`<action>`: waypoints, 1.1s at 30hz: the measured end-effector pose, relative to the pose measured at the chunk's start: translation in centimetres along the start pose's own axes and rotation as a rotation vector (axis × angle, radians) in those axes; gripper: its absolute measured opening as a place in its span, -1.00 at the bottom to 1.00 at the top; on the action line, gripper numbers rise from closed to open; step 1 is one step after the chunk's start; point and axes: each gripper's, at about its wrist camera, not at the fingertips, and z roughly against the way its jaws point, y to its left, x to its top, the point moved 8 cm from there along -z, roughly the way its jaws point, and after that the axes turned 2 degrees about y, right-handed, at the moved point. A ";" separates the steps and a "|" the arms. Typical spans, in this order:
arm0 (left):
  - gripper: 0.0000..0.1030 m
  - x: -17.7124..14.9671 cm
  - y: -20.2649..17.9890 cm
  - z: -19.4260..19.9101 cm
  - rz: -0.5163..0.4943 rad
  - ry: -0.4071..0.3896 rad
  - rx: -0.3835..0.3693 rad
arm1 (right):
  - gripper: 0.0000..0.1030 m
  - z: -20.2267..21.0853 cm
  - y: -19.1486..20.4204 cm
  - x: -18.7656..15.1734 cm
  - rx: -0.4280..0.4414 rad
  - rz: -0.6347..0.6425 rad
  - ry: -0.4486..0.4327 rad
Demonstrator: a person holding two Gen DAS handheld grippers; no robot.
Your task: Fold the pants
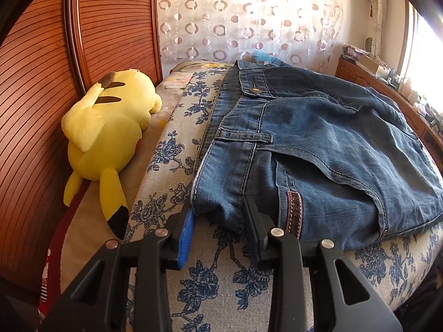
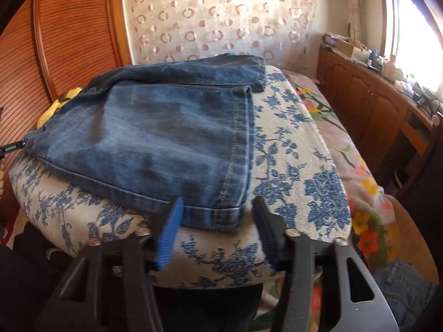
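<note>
The floral cushion [image 2: 290, 144], a padded top in blue and cream, carries the jeans [image 2: 166, 132], which lie flat on it already folded into a broad pad. Their long axis appears to run across the cushion, waistband end toward the left gripper [image 1: 218, 215] and hem end toward the right gripper [image 2: 218, 213]. Each gripper sits at the near edge of the jeans, so each hand is nearest its own end.

At the waistband corner the left jaws are pinched on a bunch of denim just beside the leather patch [image 1: 294, 211]. At the hem corner [image 2: 225, 215] the right jaws straddle the cloth and stand apart, with a gap showing on the right side. The coming fold likely turns on lifting both near corners away across the jeans.

No container is in use. A yellow plush toy [image 1: 105, 135] lies beside the cushion, well clear of the jeans.
</note>
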 end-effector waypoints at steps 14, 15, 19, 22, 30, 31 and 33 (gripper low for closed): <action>-0.47 0.2 -0.2 -0.2 0.013 0.000 -0.023 | -0.71 1.0 1.1 1.7 0.087 -0.017 -0.037; -0.53 0.2 -0.3 -0.1 0.014 -0.003 -0.027 | -0.71 1.0 1.0 1.7 0.085 -0.014 -0.037; -0.76 0.4 -0.9 0.6 0.019 -0.032 -0.042 | -0.71 1.0 1.2 1.7 0.075 0.002 -0.037; -0.81 0.8 -1.4 1.3 0.007 -0.049 -0.032 | -0.73 1.1 1.1 2.0 0.077 -0.001 -0.053; -0.89 2.7 -2.4 4.8 -0.001 -0.135 -0.048 | -0.77 3.6 0.5 3.9 0.076 0.018 -0.105; -0.89 3.0 -2.6 5.7 -0.003 -0.152 -0.050 | -0.78 4.0 0.4 4.1 0.073 0.022 -0.113; -0.90 3.4 -3.0 7.1 -0.006 -0.176 -0.059 | -0.79 4.9 0.2 4.8 0.068 0.028 -0.131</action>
